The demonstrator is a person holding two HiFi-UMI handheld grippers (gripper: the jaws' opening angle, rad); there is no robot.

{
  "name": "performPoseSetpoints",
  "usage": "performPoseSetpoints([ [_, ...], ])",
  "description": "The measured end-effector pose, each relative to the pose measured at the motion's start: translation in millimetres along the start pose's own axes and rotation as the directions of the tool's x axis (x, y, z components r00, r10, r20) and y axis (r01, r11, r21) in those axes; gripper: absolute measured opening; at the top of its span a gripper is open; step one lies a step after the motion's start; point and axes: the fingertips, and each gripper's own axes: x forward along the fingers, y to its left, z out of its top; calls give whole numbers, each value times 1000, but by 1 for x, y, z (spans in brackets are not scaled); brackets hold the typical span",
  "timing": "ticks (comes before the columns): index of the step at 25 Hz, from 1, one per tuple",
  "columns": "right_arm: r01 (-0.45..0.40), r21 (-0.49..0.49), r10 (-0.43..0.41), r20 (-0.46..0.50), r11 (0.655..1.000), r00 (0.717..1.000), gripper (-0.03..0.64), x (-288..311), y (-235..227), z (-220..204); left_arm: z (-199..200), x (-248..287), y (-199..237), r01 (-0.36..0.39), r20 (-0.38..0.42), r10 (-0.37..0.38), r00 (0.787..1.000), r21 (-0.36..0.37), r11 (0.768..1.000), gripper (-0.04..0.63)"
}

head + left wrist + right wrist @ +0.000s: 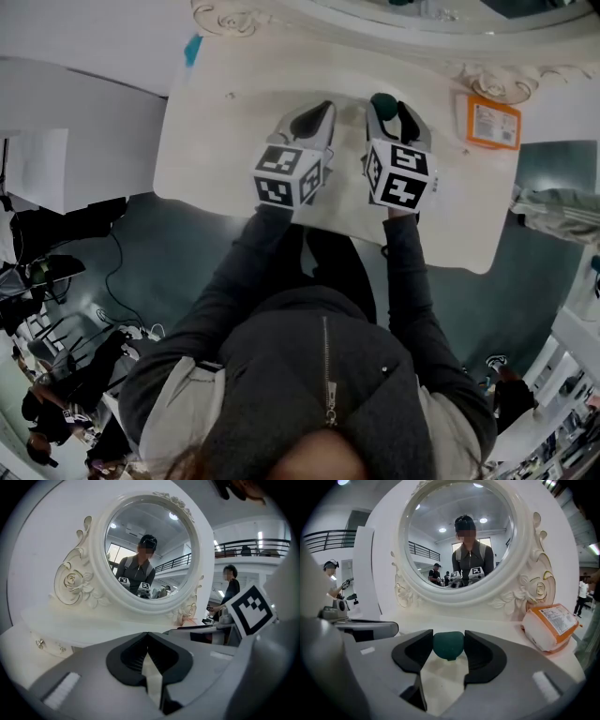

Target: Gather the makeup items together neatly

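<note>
Over white vanity table [234, 122]: right gripper [449, 639] pinching green sponge [448, 648]; left gripper [147, 637] pressed together, empty.

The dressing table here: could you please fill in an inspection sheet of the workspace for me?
Surface: white dressing table, mostly bare, with a round mirror at the back.
Job's things: green sponge in the right gripper; orange and white packet at the table's back right.
Clutter: blue scrap at the back left edge, too small to identify.
Grippers: left gripper shut with nothing between its jaws; right gripper shut on the sponge.
Cables: black cables on the floor left of the table.
Surroundings: other people in a hall with a railed balcony.
</note>
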Motion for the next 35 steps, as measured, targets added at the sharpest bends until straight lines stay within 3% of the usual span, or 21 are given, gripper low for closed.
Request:
performPoseSetpoints([
  [11, -178, -89, 178, -9, 980, 984, 212, -21, 34, -16, -14, -39, 9, -81, 25, 82, 996, -32, 996, 9],
  [20, -292, -108, 286, -72, 950, 956, 204, -27, 71, -37, -28, -76, 30, -144, 10, 144, 989, -47, 988, 9],
  [35, -427, -175, 398, -177, 887, 900, 198, -21, 115, -73, -54, -118, 74, -216, -31, 214, 976, -71, 974, 9],
])
